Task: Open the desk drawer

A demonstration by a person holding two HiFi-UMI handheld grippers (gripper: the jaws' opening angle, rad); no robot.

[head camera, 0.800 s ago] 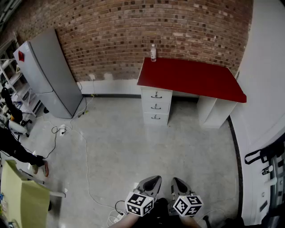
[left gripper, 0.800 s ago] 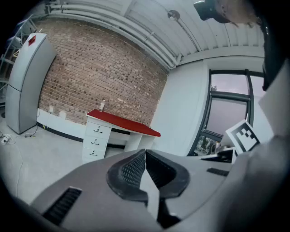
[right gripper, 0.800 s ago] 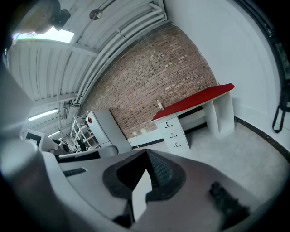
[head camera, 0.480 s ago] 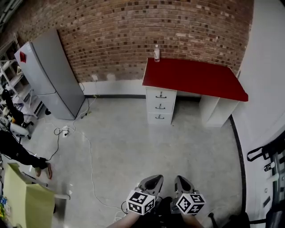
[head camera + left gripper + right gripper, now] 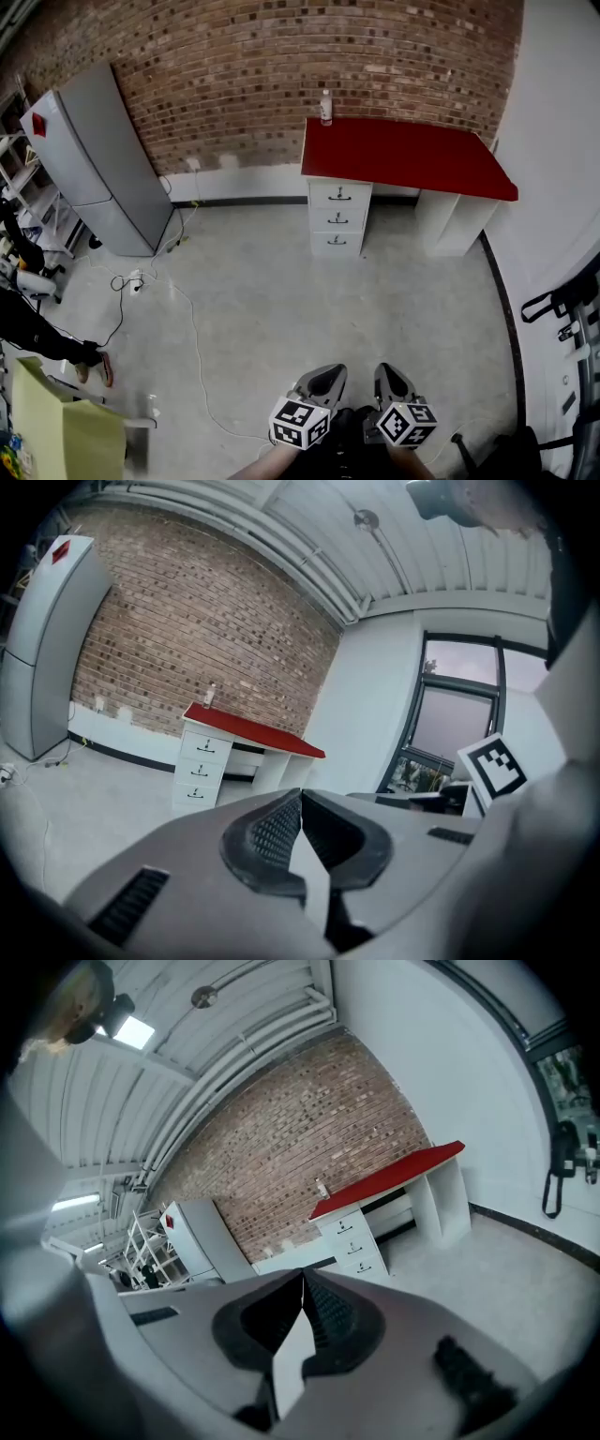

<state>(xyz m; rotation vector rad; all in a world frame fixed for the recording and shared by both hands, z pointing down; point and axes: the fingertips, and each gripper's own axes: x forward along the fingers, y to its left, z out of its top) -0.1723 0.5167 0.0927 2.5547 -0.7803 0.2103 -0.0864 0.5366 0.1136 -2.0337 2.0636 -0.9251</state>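
A white desk with a red top (image 5: 403, 155) stands against the brick wall, far across the floor. Its stack of three drawers (image 5: 338, 217) with dark handles is closed; it also shows in the left gripper view (image 5: 201, 758) and the right gripper view (image 5: 353, 1238). A small bottle (image 5: 325, 108) stands on the desk's left back corner. My left gripper (image 5: 328, 374) and right gripper (image 5: 388, 371) are held side by side at the bottom of the head view, far from the desk. Both are shut with nothing between their jaws.
A grey fridge (image 5: 98, 159) stands against the wall at the left. A white cable (image 5: 192, 342) runs across the concrete floor. A person's leg and shoe (image 5: 66, 347) and a yellow-green thing (image 5: 56, 431) are at the far left. A white wall (image 5: 562, 169) closes the right side.
The head view has shifted slightly, and the desk sits a little further right and nearer than at first. Both grippers keep their place at the bottom, still shut.
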